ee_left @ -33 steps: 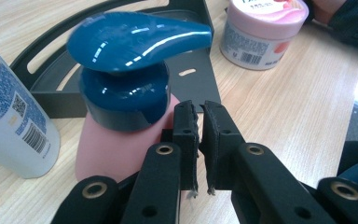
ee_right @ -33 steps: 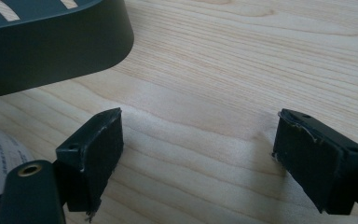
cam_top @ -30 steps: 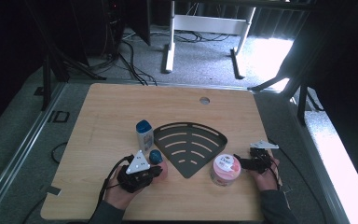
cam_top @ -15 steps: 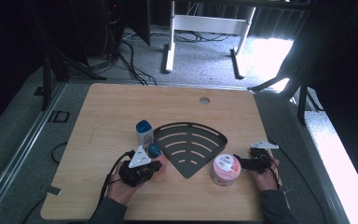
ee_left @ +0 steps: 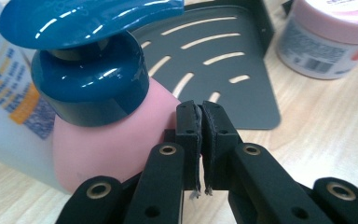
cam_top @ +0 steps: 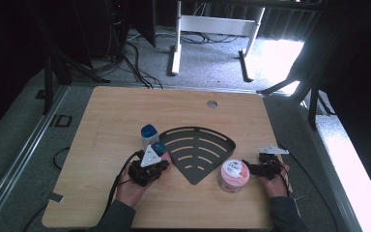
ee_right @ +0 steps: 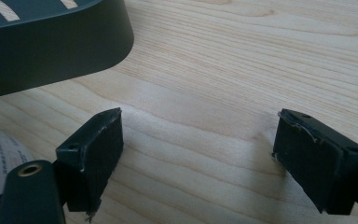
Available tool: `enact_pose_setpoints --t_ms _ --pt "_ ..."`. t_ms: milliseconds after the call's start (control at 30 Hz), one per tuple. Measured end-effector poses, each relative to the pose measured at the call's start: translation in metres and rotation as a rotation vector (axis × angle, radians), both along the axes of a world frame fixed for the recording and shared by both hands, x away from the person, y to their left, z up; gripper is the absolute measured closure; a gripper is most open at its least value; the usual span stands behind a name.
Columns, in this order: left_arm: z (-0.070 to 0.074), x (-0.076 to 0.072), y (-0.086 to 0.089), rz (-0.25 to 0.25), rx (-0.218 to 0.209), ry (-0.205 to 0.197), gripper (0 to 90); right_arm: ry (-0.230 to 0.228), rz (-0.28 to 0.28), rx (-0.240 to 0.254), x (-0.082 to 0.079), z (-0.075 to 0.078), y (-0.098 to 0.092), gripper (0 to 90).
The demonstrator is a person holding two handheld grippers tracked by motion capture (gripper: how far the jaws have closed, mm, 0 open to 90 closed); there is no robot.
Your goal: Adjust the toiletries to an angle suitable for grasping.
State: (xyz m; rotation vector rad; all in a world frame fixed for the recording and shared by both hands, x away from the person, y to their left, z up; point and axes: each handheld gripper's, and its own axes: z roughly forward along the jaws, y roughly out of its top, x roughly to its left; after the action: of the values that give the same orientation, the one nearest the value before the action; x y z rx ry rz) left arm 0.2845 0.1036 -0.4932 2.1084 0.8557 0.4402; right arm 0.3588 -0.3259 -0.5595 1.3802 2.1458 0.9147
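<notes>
A pink pump bottle [ee_left: 116,135] with a teal pump head [cam_top: 159,147] stands at the left corner of the black slotted shelf [cam_top: 198,154]. My left gripper [ee_left: 201,126] is shut, pads pressed together with nothing between them. Its jaws have just closed a little further, and the left jaw lies against the bottle's side. In the high view the left gripper [cam_top: 155,158] sits just in front of the pump head. My right gripper [ee_right: 198,154] is open over bare wood. In the high view the right gripper [cam_top: 250,168] points at a pink jar [cam_top: 234,175].
A white bottle [cam_top: 149,133] with a blue cap stands right behind the pump bottle. The wooden table [cam_top: 125,111] has a round cable hole [cam_top: 212,104] at the far edge. Cables trail from both grippers toward the near edge.
My left gripper has moved a little away from the person and to the right, closer to the pump bottle. The right gripper has kept still.
</notes>
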Motion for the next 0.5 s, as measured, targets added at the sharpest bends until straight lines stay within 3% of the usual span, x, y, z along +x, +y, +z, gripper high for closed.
enact_pose_setpoints --t_ms 367,500 --pt "0.0002 0.0056 0.0017 0.036 0.002 0.001 86.7 0.000 0.000 0.000 0.0000 0.0000 0.0000 15.4" --pt "0.0010 0.0004 -0.0006 0.011 0.002 -0.022 84.4 -0.001 -0.001 -0.001 -0.0005 0.0000 0.0001 16.0"
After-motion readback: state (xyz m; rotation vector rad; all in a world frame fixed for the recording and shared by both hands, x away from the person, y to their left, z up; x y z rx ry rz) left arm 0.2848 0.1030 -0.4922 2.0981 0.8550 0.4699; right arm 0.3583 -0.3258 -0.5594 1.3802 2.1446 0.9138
